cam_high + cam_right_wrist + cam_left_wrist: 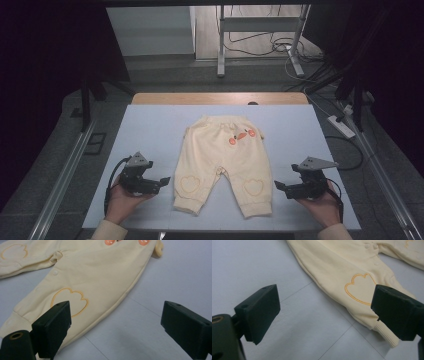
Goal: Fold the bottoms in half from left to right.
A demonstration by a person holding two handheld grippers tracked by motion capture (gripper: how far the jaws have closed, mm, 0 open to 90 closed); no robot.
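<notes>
Pale blue table sheet (150,125), dim room behind. Left gripper (162,181) and right gripper (278,186) low in frame, jaws spread, empty, aimed inward at cream baby trousers (222,155) lying flat at centre, probably for cuff grabs.

The high view is unevenly lit: the desk (150,130) sits in a soft, cool pool of light from above, while everything around the desk falls off into near black, deepest beyond its left and right sides. Shadows on the desk are faint and diffuse, with no hard glare. The picture is slightly soft and grainy. In the left gripper view and the right gripper view the light is even and flat; the cream trousers (342,270) look sharp enough to show stitching, while the dark jaws close to the lens are blurred and lose surface detail.
</notes>
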